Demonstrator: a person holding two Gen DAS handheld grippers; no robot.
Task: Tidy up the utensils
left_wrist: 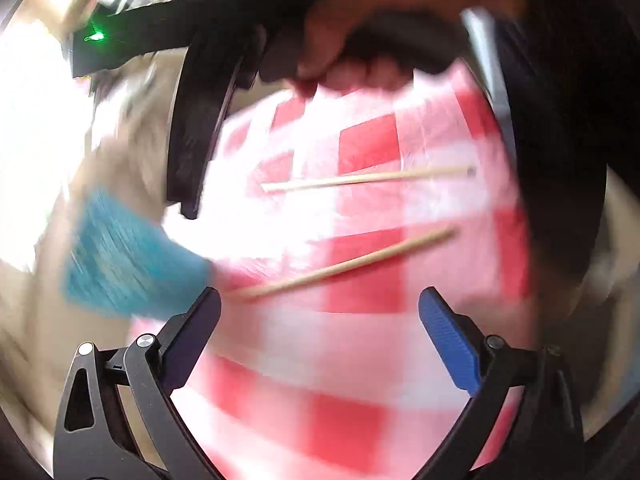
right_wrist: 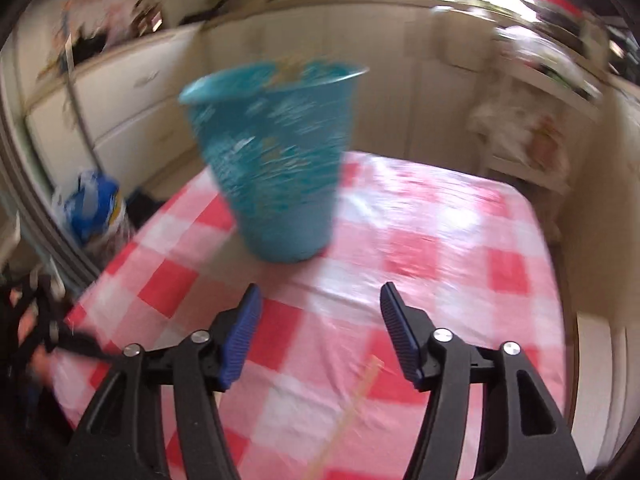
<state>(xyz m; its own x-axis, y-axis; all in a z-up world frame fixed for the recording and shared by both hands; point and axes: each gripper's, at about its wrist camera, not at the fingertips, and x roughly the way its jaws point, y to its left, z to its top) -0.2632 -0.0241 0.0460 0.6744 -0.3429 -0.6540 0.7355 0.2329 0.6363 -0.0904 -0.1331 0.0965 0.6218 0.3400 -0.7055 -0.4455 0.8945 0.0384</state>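
A: Left wrist view: left gripper (left_wrist: 320, 300) hanging spread wide, pinching nothing. Nearer chopstick (left_wrist: 344, 266) lying just ahead of the tips, running crosswise and slanting; second chopstick (left_wrist: 366, 179) lying beyond it, farther from the blue cup (left_wrist: 128, 260).

B: Right wrist view: right gripper (right_wrist: 320, 300) also standing apart, holding nothing, facing the cup (right_wrist: 276, 160) well ahead. Only one blurred stick (right_wrist: 348, 420) showing below the tips. Judging the left nearer.

Home kitchen: cream cabinets (right_wrist: 132, 92), cluttered counters, red-checked tablecloth (right_wrist: 440, 240) on table.
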